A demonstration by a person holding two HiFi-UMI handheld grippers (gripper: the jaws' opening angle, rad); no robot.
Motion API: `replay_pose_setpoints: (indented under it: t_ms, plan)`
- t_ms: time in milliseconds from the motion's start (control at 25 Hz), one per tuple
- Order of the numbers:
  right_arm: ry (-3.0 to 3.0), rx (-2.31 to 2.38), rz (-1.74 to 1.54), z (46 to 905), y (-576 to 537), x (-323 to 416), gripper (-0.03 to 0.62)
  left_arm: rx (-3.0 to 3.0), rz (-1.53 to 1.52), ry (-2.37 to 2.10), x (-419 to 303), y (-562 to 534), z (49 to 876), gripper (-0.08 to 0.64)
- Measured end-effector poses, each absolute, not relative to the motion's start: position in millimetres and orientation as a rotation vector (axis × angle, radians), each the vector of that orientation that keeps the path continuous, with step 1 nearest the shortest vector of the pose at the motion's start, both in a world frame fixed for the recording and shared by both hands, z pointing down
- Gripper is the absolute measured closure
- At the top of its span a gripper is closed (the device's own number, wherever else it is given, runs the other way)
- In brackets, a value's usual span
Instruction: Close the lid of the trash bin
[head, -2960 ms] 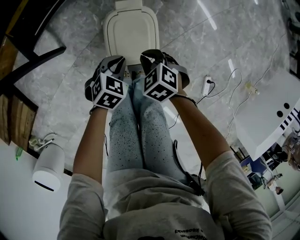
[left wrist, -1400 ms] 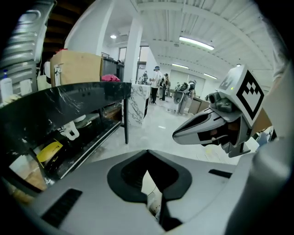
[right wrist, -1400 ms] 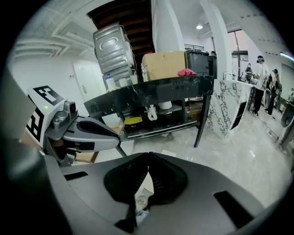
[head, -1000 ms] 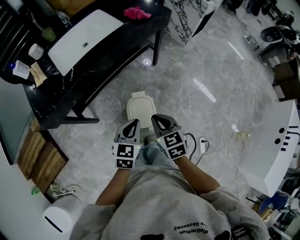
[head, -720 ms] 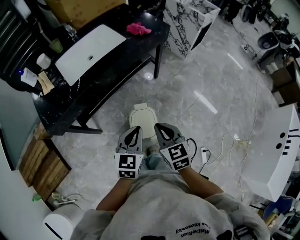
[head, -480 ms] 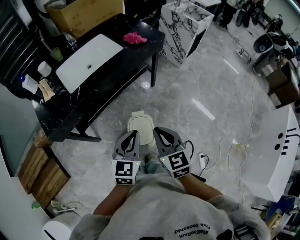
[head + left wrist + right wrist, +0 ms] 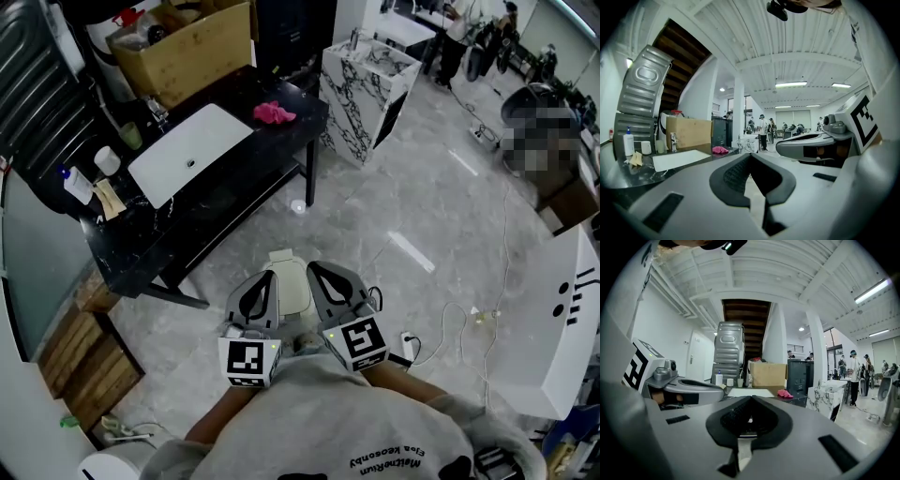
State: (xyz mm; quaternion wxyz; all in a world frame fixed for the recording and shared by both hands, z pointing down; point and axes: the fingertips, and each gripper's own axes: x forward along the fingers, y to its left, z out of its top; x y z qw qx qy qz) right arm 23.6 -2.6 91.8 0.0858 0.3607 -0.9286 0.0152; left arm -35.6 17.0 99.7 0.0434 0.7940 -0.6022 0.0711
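Note:
The white trash bin (image 7: 287,267) stands on the grey marble floor far below, its lid lying flat and closed. In the head view both grippers hang side by side high over it, close to the person's chest. My left gripper (image 7: 265,279) is shut with nothing between its jaws, and so is my right gripper (image 7: 315,271). The left gripper view shows the left gripper (image 7: 750,155) pointing almost level into the room, its tips meeting. In the right gripper view the right gripper (image 7: 751,398) also has its tips together. The bin is in neither gripper view.
A black table (image 7: 246,192) stands beyond the bin, with a white tray (image 7: 187,150), a pink cloth (image 7: 274,113) and a cardboard box (image 7: 183,42). A marble-patterned block (image 7: 366,84) is further back. A power strip with cables (image 7: 410,345) lies on the floor at right, near a white counter (image 7: 553,328).
Both grippers and the head camera have risen well above the bin, which now looks small and far below. The lid stays closed. More of the room has come into view.

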Motion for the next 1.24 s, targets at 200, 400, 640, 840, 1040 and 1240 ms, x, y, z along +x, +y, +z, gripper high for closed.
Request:
replay_pose_setpoints:
  t_ms: [200, 400, 640, 840, 1040, 1240]
  plan:
    - [-2.820, 1.052, -0.054, 71.9, 6.6, 20.5, 0.560, 2.428, 0.208, -1.889, -38.2, 25.3, 90.9, 0.540]
    - [-2.809, 1.076, -0.038, 72.9, 11.4, 26.6, 0.560, 2.419, 0.195, -1.903, -34.0, 31.1, 92.5, 0.540]
    - [-2.815, 1.105, -0.047, 78.9, 9.9, 30.1, 0.560, 2.418, 0.106, -1.916, -31.1, 28.8, 92.2, 0.540]
    - [-2.800, 1.102, -0.036, 81.9, 10.9, 30.1, 0.560, 2.437, 0.172, -1.904, -29.2, 28.4, 93.9, 0.540]
    - [-2.805, 1.104, -0.040, 84.4, 7.8, 28.2, 0.560, 2.437, 0.063, -1.917, -26.0, 22.6, 90.5, 0.540]
    - [-2.854, 1.125, -0.135, 79.4, -5.0, 23.3, 0.560, 2.441, 0.058, -1.920, -28.4, 12.8, 93.2, 0.540]
